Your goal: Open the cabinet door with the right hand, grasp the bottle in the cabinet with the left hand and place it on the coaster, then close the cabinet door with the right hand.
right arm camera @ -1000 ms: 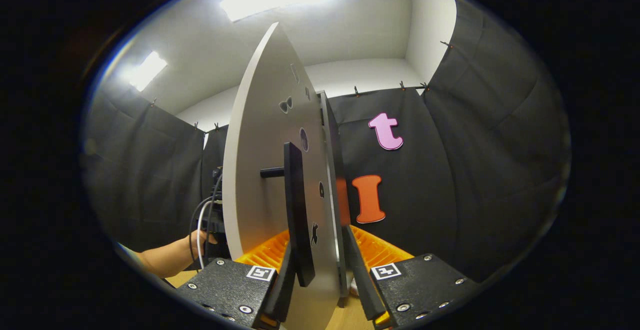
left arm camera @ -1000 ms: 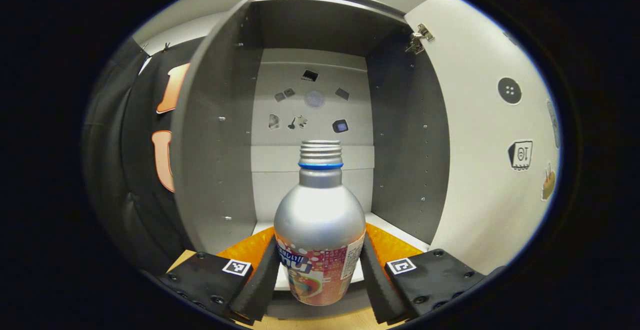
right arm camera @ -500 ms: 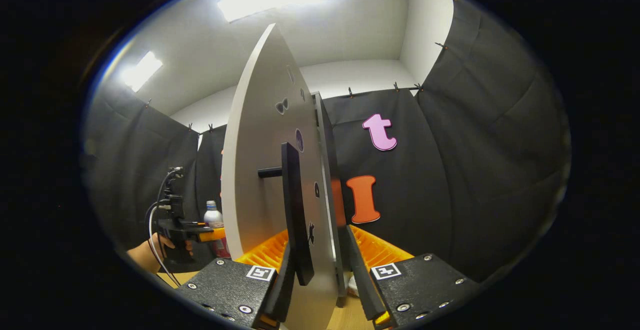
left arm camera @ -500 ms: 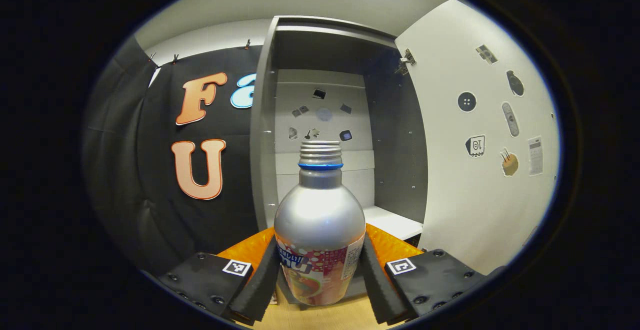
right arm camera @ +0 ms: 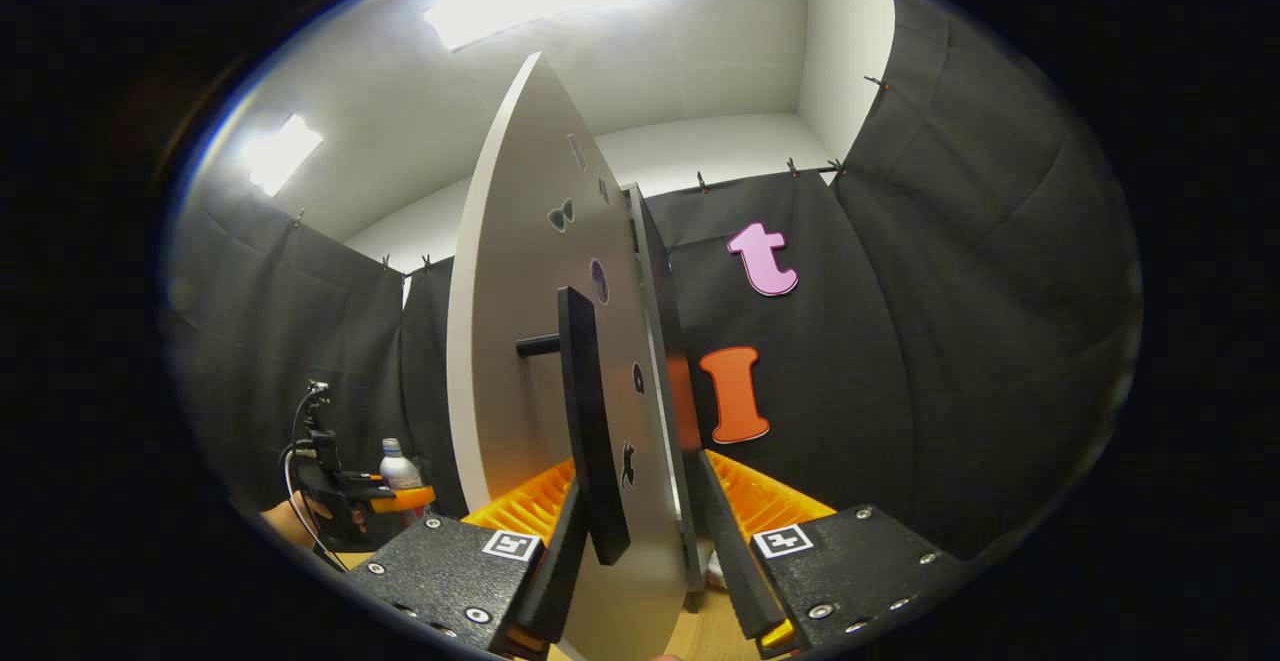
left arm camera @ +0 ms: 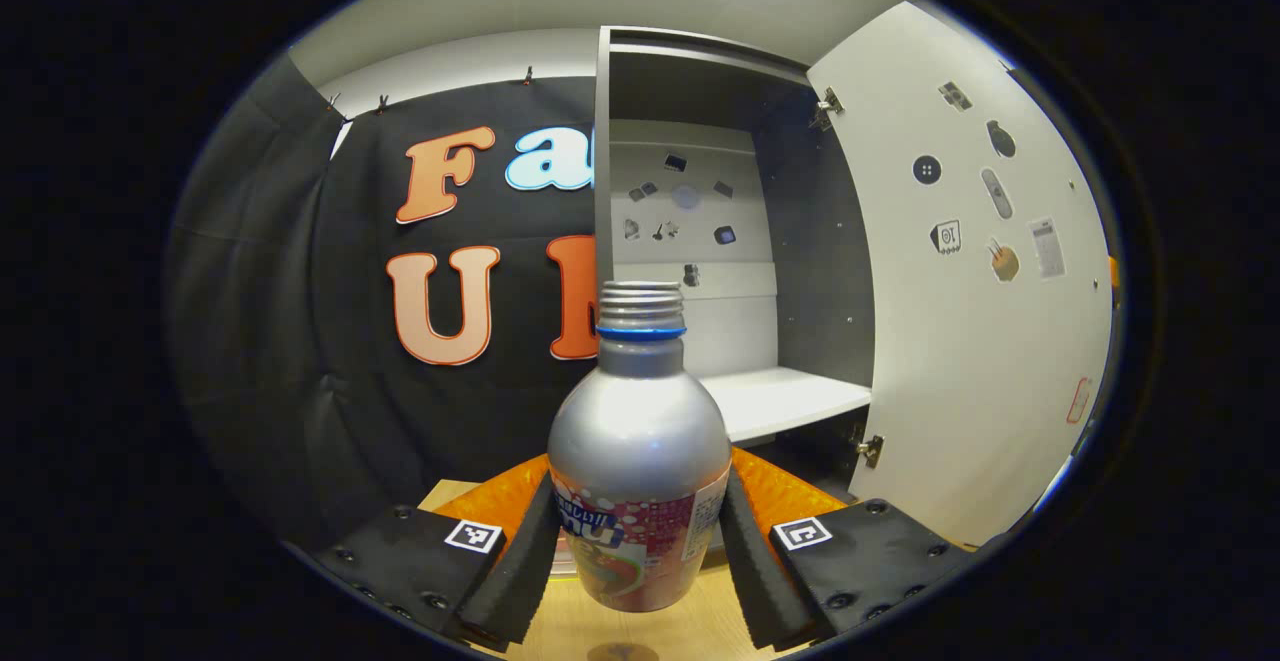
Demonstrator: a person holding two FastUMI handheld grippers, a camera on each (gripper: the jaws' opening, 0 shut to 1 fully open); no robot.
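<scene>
Bottle [left arm camera: 638, 471] sits clamped in my left hand-held gripper [left arm camera: 640, 551], outside the cabinet [left arm camera: 720, 241] above the surface [left arm camera: 600, 626]. I'd lower it upright. Right hand-held gripper [right arm camera: 640, 561] straddles the door handle [right arm camera: 590, 431]; grip unclear.

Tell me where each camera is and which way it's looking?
Left gripper view: rides on the left gripper, facing the open cabinet; its own fingers squeeze the bottle.
Right gripper view: rides on the right gripper, looking along the door; its fingers straddle the door edge and handle.
Shared: the door, the bottle and the left gripper, with a hand holding it.
</scene>
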